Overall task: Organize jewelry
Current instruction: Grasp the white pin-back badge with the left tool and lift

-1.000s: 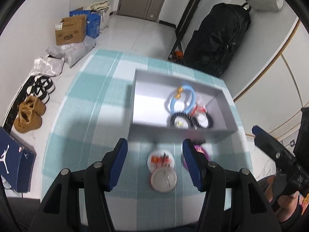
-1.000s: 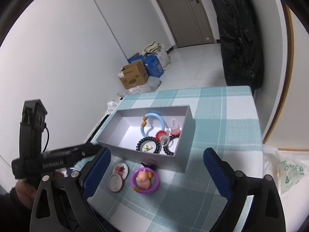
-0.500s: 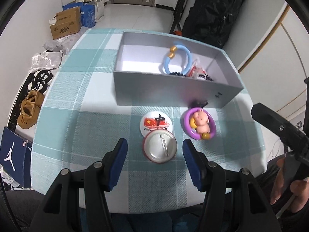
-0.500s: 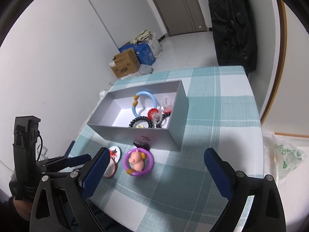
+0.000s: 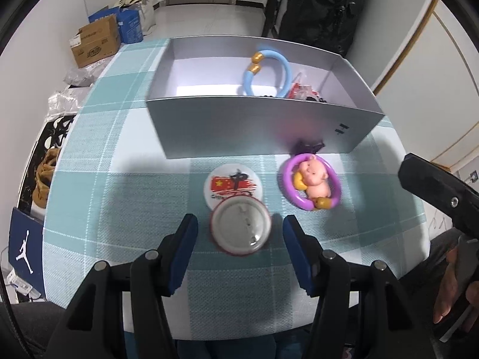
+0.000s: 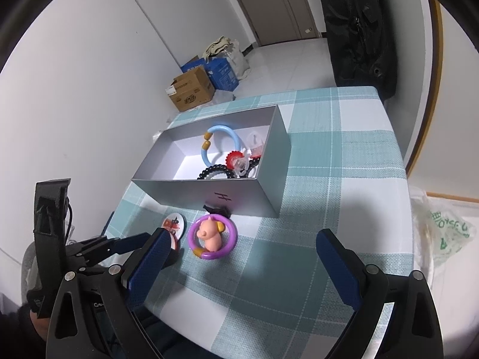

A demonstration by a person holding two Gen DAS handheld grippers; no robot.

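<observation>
A grey open box [image 5: 257, 125] [image 6: 209, 191] stands on the checked tablecloth and holds a blue ring bracelet [image 5: 268, 73] [image 6: 220, 145], black bead bracelets [image 6: 215, 171] and red and clear pieces [image 6: 239, 160]. In front of the box lie a purple ring with a pink pig [image 5: 312, 182] [image 6: 212, 236], a flag badge [image 5: 233, 185] [image 6: 174, 223] and a face-down round badge [image 5: 241, 229]. My left gripper [image 5: 241, 246] is open, its fingers on either side of the face-down badge. My right gripper [image 6: 239, 264] is open and empty, just in front of the pig ring.
A small black clip [image 5: 310, 145] [image 6: 217, 209] lies against the box front. The table's near edge [image 5: 239, 333] is just under my left gripper. Cardboard boxes [image 5: 95, 43] and shoes [image 5: 45, 173] are on the floor to the left. A black bag [image 5: 326, 6] hangs behind the table.
My left gripper has come down and forward, so its open fingers now flank the face-down badge. My right gripper has moved closer to the pig ring. Both stay open.
</observation>
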